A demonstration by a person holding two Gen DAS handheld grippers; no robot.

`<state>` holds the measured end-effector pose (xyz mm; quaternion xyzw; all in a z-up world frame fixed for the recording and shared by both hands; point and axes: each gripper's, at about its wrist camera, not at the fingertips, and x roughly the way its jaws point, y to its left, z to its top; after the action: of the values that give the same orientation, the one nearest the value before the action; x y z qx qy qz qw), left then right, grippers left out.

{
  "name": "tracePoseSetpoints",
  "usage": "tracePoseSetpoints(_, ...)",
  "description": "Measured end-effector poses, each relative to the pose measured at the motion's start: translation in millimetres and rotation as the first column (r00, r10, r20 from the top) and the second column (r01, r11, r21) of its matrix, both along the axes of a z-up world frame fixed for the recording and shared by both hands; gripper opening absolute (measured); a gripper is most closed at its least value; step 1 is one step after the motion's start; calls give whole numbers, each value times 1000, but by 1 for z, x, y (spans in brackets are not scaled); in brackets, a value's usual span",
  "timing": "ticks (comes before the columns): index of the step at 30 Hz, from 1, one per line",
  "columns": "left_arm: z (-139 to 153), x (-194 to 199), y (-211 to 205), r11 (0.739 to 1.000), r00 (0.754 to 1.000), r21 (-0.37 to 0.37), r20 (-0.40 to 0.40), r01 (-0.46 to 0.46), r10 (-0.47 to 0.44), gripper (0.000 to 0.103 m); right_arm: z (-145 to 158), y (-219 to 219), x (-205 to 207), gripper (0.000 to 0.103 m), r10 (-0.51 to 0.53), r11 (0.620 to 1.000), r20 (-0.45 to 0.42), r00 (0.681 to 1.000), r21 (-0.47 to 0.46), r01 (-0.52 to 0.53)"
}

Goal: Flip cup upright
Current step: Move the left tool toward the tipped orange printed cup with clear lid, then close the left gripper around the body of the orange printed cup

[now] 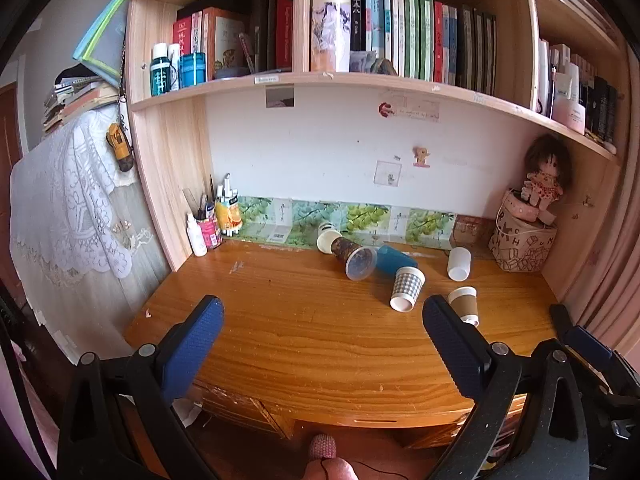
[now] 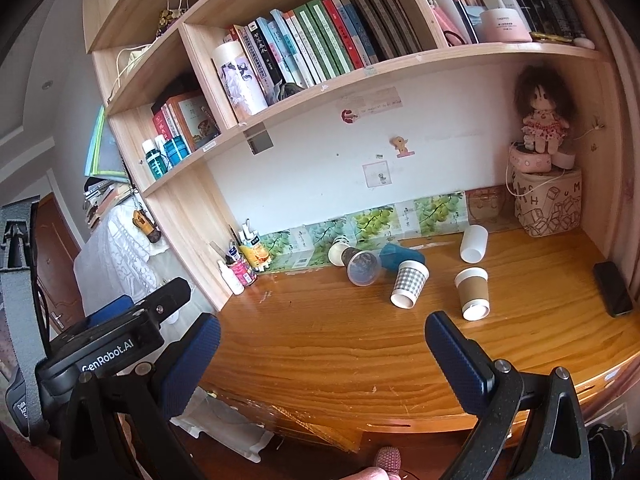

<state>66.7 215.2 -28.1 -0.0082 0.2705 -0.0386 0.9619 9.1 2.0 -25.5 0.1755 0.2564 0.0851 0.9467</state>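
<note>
Several cups lie on their sides at the back of the wooden desk [image 1: 320, 344]: a checked paper cup [image 1: 406, 288], a brown-sleeved paper cup [image 1: 464, 305], a clear plastic cup [image 1: 356, 258], a blue cup [image 1: 394, 261], a white cup [image 1: 459, 263] and a small white paper cup [image 1: 329, 238]. They also show in the right wrist view: checked [image 2: 409, 283], brown [image 2: 473, 292], clear [image 2: 362, 266], white [image 2: 474, 243]. My left gripper [image 1: 322, 320] is open and empty over the desk's front. My right gripper [image 2: 322, 338] is open and empty, beside the left.
A pen holder and bottles [image 1: 212, 224] stand at the back left. A patterned bag with a doll [image 1: 524, 240] stands at the back right. A black phone [image 2: 612, 288] lies at the desk's right edge. Bookshelves [image 1: 360, 80] hang above.
</note>
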Motion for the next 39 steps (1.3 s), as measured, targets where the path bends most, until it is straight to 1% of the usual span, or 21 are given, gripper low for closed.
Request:
tracePoseSetpoints(4, -15, 17, -5, 1000, 997, 2, -78, 28, -28, 100, -9, -1, 8, 102, 3, 1000, -34, 999, 8, -2)
tracePoseSetpoints(8, -29, 37, -9, 998, 987, -2, -147, 59, -59, 100, -16, -5, 17, 102, -26, 1000, -74, 997, 15, 28)
tracePoseSetpoints(13, -42, 67, -11, 993, 971, -2, -208, 116, -114, 100, -28, -11, 36, 102, -78, 996, -134, 988, 25, 82)
tracePoseSetpoints(16, -46, 91, -12, 987, 961, 28, -234, 157, -147, 100, -36, -13, 53, 102, -102, 994, -165, 981, 31, 109)
tracePoseSetpoints(17, -46, 99, -13, 983, 957, 40, -238, 178, -164, 100, -38, -12, 60, 102, -106, 993, -176, 979, 33, 114)
tracePoseSetpoints(19, -46, 114, -15, 967, 944, 67, -245, 245, -222, 100, -41, -13, 72, 102, -114, 991, -192, 975, 43, 125)
tracePoseSetpoints(22, -44, 135, -18, 938, 935, 151, -222, 313, -276, 100, -46, -13, 93, 102, -139, 988, -214, 967, 32, 150)
tracePoseSetpoints(24, -45, 150, -20, 909, 924, 213, -219, 359, -314, 100, -49, -13, 106, 102, -162, 985, -219, 962, 23, 171)
tracePoseSetpoints(25, -45, 160, -22, 887, 914, 250, -224, 389, -338, 100, -50, -14, 114, 102, -171, 983, -221, 960, 24, 181)
tracePoseSetpoints(27, -47, 176, -25, 849, 896, 298, -230, 437, -380, 100, -51, -16, 128, 102, -189, 979, -222, 957, 31, 201)
tracePoseSetpoints(31, -53, 210, -30, 765, 843, 355, -265, 537, -469, 100, -52, -22, 152, 102, -238, 968, -211, 948, 26, 249)
tracePoseSetpoints(33, -59, 226, -34, 712, 807, 379, -287, 591, -517, 100, -54, -23, 164, 102, -265, 962, -204, 942, 10, 273)
tracePoseSetpoints(35, -66, 242, -37, 649, 771, 418, -314, 636, -554, 100, -55, -26, 174, 103, -294, 955, -198, 935, -11, 298)
tracePoseSetpoints(38, -77, 265, -40, 550, 731, 491, -348, 676, -587, 100, -58, -27, 187, 102, -331, 943, -200, 922, -38, 330)
tracePoseSetpoints(39, -81, 270, -43, 522, 718, 506, -361, 687, -595, 100, -58, -29, 192, 102, -343, 939, -203, 917, -44, 341)
